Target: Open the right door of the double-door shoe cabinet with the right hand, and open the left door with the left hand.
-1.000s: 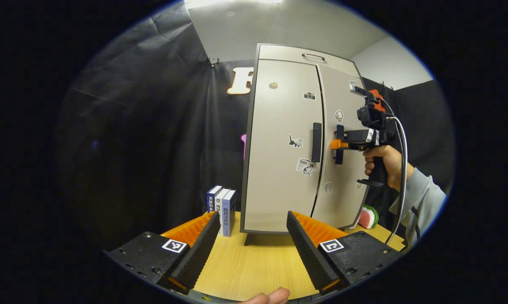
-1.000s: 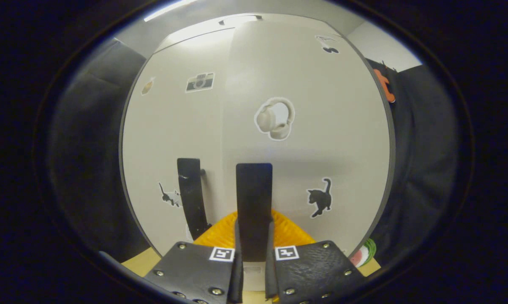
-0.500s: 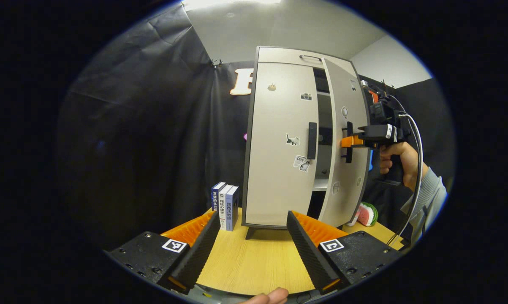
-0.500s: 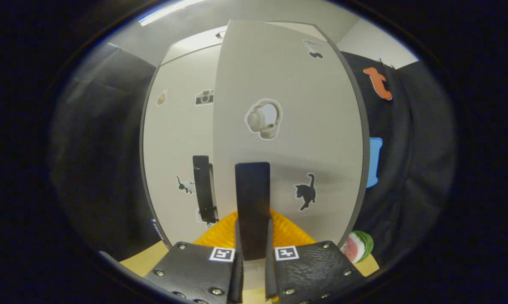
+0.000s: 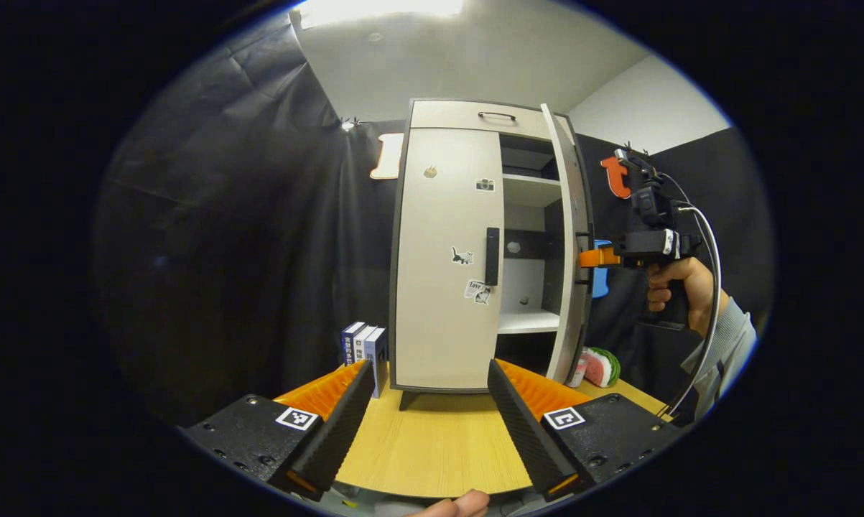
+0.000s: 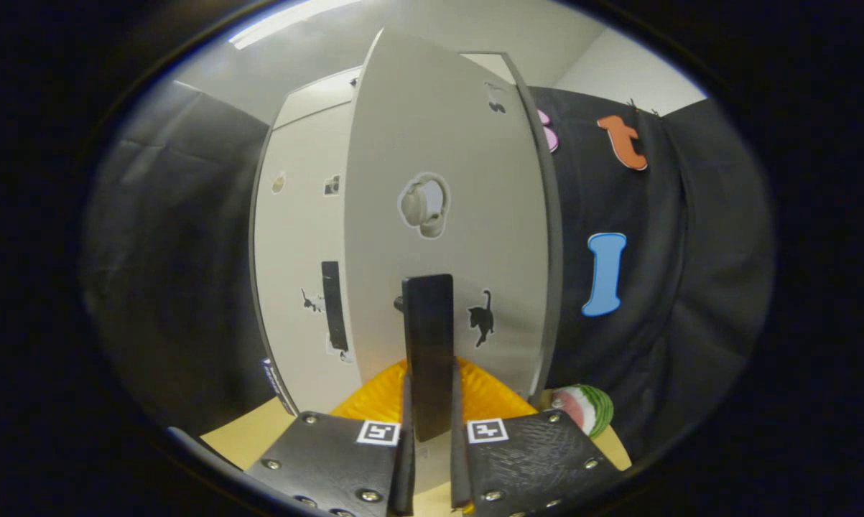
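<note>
The right gripper (image 6: 429, 459) clamps the right door's handle (image 6: 427, 345), so pulling swings that door (image 5: 569, 244) wide from the cabinet (image 5: 475, 115). The left gripper (image 5: 424, 424) hangs wide open near the table (image 5: 432, 452), facing the shut left door (image 5: 442, 251). Inside, the shelves (image 5: 532, 190) look mostly bare.

Cabinet doors (image 5: 439, 266) showing smooth matt laminate, paper stickers (image 6: 422, 206) lying flat on it. Handle (image 6: 427, 345) looking like matt dark plastic. Table (image 5: 432, 445) showing pale wood grain, faint sheen. Wall cloth (image 5: 259, 237) hanging creased, slightly shiny. Left claw (image 5: 428, 424) pads looking ribbed, rough.
</note>
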Demonstrator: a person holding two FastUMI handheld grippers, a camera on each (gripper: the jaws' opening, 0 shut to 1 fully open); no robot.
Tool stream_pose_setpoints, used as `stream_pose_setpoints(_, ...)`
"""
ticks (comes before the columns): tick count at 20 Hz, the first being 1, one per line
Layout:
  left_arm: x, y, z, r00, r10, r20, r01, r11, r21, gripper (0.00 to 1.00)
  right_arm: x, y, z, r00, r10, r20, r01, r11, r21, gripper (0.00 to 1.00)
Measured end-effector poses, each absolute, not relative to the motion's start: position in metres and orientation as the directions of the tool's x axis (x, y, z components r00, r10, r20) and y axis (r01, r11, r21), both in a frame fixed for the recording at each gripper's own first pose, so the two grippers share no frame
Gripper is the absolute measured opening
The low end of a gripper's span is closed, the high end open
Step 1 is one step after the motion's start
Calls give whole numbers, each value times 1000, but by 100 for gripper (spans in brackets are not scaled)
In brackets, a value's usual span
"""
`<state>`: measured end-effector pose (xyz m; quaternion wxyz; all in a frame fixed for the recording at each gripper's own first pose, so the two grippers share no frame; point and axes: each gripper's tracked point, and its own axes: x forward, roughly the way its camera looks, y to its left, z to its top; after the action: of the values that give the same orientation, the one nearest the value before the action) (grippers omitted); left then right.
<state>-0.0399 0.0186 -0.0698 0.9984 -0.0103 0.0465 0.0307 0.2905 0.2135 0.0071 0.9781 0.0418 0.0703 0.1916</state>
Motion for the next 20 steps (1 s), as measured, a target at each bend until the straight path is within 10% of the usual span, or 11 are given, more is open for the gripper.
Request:
stream_pose_setpoints(14, 10, -32, -101, 996, -38, -86, 31, 996, -80, 98, 313, 119, 6, 964, 245, -100, -238, 968, 72, 12)
stream_pose_setpoints(15, 18, -35, -104, 994, -45, -95, 37, 995, -87, 98, 307, 112, 8, 956, 275, -98, -265, 959, 105, 1)
stream_pose_setpoints(20, 80, -37, -101, 993, -36, -108, 28, 997, -70, 97, 294, 119, -2, 917, 389, -86, -365, 907, 209, 7)
